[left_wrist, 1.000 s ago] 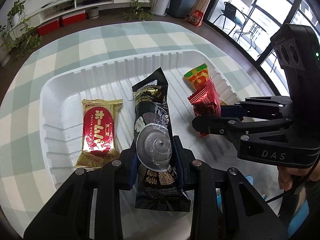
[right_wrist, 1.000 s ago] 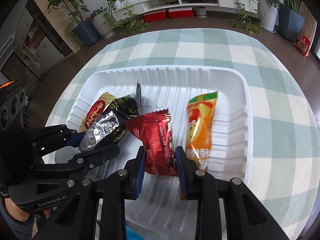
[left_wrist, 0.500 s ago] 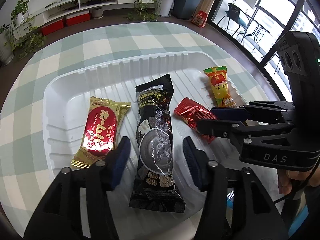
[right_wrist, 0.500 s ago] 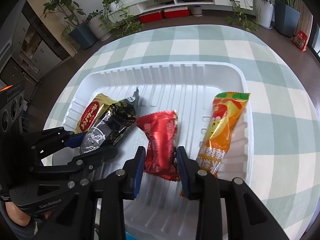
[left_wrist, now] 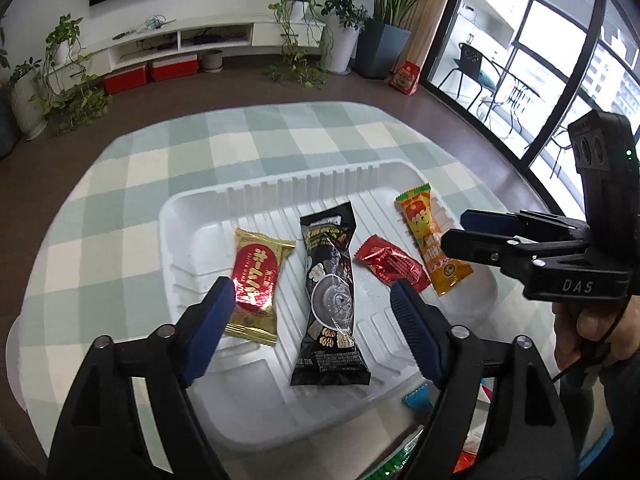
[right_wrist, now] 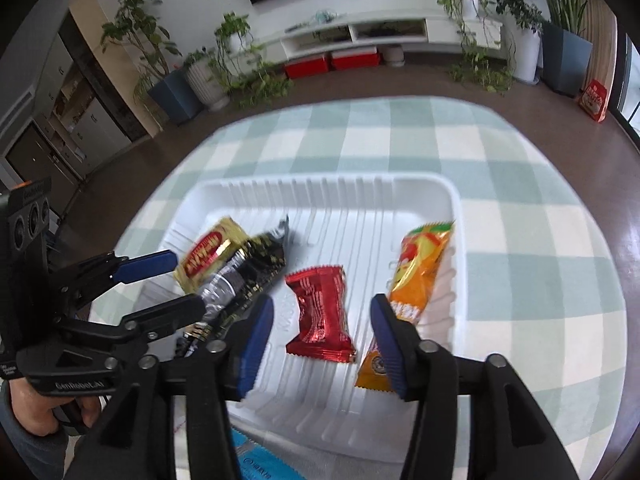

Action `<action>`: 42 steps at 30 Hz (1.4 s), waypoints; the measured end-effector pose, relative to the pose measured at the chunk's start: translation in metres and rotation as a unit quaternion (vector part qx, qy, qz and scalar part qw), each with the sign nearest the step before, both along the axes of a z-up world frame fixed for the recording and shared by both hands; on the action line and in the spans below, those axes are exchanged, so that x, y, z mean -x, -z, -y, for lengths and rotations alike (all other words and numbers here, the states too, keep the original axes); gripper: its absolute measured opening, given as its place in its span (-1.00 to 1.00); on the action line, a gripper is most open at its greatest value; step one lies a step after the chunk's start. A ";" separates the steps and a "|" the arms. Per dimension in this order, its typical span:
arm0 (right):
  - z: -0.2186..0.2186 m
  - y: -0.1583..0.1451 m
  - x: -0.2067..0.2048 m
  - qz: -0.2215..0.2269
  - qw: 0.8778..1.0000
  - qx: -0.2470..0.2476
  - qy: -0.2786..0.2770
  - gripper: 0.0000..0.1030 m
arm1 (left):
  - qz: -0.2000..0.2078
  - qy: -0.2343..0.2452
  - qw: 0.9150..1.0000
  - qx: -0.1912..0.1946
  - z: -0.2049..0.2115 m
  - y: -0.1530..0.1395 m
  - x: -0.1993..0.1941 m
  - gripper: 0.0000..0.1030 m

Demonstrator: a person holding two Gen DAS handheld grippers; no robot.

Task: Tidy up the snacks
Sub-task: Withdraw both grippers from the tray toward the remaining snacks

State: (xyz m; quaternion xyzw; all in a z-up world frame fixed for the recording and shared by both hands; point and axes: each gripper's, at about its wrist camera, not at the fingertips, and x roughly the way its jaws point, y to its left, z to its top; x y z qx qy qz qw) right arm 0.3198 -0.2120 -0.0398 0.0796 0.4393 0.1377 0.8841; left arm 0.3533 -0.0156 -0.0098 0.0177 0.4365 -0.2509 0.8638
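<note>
A white ribbed tray (left_wrist: 192,216) (right_wrist: 360,188) holds four snacks side by side: a gold and red pack (left_wrist: 258,280) (right_wrist: 208,252), a long black bar (left_wrist: 330,296) (right_wrist: 248,276), a red wrapper (left_wrist: 390,264) (right_wrist: 322,316) and an orange pack (left_wrist: 430,240) (right_wrist: 420,276). My left gripper (left_wrist: 312,320) is open and empty, above the tray's near edge over the black bar. My right gripper (right_wrist: 320,332) is open and empty, above the red wrapper. Each gripper shows in the other view, the right (left_wrist: 464,228) and the left (right_wrist: 184,284).
The tray lies on a round table with a green and white checked cloth (left_wrist: 248,136) (right_wrist: 520,240). More wrappers, blue (left_wrist: 416,398) (right_wrist: 256,460) and others, lie at the near table edge. Floor, plants and a low TV shelf lie beyond.
Both grippers let go of their snacks, the left of the black bar and the right of the red wrapper, opened wide and pulled back and up from the tray.
</note>
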 end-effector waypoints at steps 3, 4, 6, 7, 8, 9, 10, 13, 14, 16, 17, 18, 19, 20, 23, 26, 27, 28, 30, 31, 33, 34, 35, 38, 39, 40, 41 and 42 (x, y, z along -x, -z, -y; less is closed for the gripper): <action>0.021 -0.021 0.018 0.040 0.999 -0.024 0.028 0.54 | 0.037 -0.017 0.999 0.023 -0.021 -0.022 0.023 0.93; 0.029 -0.029 0.025 0.053 0.997 -0.028 0.041 0.61 | 0.056 -0.017 0.998 0.033 -0.028 -0.029 0.035 0.98; 0.042 -0.042 0.037 0.071 0.995 -0.033 0.062 0.74 | 0.085 -0.017 0.995 0.043 -0.038 -0.038 0.058 0.99; 0.048 -0.047 0.043 0.077 0.994 -0.039 0.070 0.79 | 0.099 -0.019 0.994 0.046 -0.042 -0.041 0.070 0.99; 0.056 -0.053 0.054 0.085 0.992 -0.049 0.079 0.79 | 0.110 -0.022 0.992 0.050 -0.047 -0.043 0.083 0.99; 0.062 -0.057 0.064 0.090 0.991 -0.059 0.085 0.79 | 0.118 -0.030 0.991 0.054 -0.052 -0.044 0.097 0.99; 0.065 -0.062 0.070 0.093 0.989 -0.066 0.090 0.79 | 0.115 -0.042 0.991 0.059 -0.058 -0.043 0.110 0.99; 0.068 -0.070 0.110 0.108 0.987 -0.073 0.098 0.79 | 0.046 -0.056 0.996 0.054 -0.066 -0.028 0.136 0.99; 0.066 -0.069 0.128 0.116 0.986 -0.070 0.100 0.79 | 0.036 -0.063 0.996 0.059 -0.070 -0.023 0.148 0.99; 0.062 -0.064 0.156 0.126 0.984 -0.069 0.108 0.79 | 0.044 -0.069 0.993 0.081 -0.076 -0.016 0.177 0.99; 0.059 -0.058 0.174 0.129 0.982 -0.074 0.115 0.79 | 0.044 -0.071 0.993 0.084 -0.077 -0.012 0.188 0.99; 0.056 -0.053 0.187 0.129 0.981 -0.076 0.120 0.79 | 0.042 -0.073 0.993 0.084 -0.077 -0.008 0.199 0.99; 0.051 -0.047 0.200 0.127 0.981 -0.077 0.124 0.79 | 0.039 -0.076 0.993 0.083 -0.077 -0.003 0.208 0.99; 0.047 -0.040 0.214 0.124 0.981 -0.076 0.127 0.79 | 0.035 -0.081 0.993 0.081 -0.078 0.001 0.218 0.99; 0.031 -0.018 0.251 0.120 0.982 -0.068 0.129 0.79 | 0.028 -0.086 0.992 0.086 -0.076 0.010 0.244 0.99; 0.021 0.000 0.278 0.116 0.983 -0.061 0.130 0.79 | 0.048 -0.065 0.994 0.069 -0.060 0.012 0.272 0.99; 0.019 0.004 0.285 0.112 0.983 -0.060 0.131 0.79 | 0.056 -0.052 0.995 0.061 -0.052 0.012 0.280 0.99; 0.019 0.008 0.288 0.107 0.984 -0.058 0.131 0.79 | 0.059 -0.040 0.996 0.056 -0.043 0.013 0.282 0.99; 0.017 0.017 0.290 0.089 0.986 -0.053 0.134 0.76 | 0.059 -0.016 0.997 0.044 -0.024 0.013 0.291 0.99; 0.017 0.020 0.290 0.081 0.986 -0.053 0.134 0.72 | 0.059 -0.005 0.998 0.038 -0.014 0.015 0.295 0.99; 0.015 0.024 0.293 0.077 0.987 -0.052 0.130 0.70 | 0.059 0.011 0.998 0.030 0.000 0.016 0.299 0.99; 0.013 0.024 0.294 0.079 0.988 -0.047 0.126 0.70 | 0.057 0.018 0.998 0.025 0.006 0.018 0.301 0.99; 0.010 0.024 0.296 0.082 0.988 -0.041 0.121 0.69 | 0.056 0.026 0.998 0.019 0.013 0.020 0.303 0.99; 0.000 0.027 0.299 0.081 0.991 -0.036 0.103 0.62 | 0.050 0.038 0.998 0.013 0.024 0.026 0.303 0.92; -0.001 0.029 0.298 0.077 0.991 -0.037 0.100 0.61 | 0.048 0.039 0.998 0.014 0.024 0.028 0.300 0.87; -0.002 0.031 0.297 0.074 0.992 -0.037 0.098 0.59 | 0.044 0.043 0.998 0.012 0.027 0.030 0.299 0.74; -0.003 0.032 0.297 0.072 0.992 -0.036 0.097 0.58 | 0.040 0.046 0.998 0.008 0.028 0.031 0.295 0.66; -0.004 0.034 0.297 0.070 0.992 -0.034 0.095 0.58 | 0.039 0.048 0.998 0.003 0.030 0.033 0.294 0.65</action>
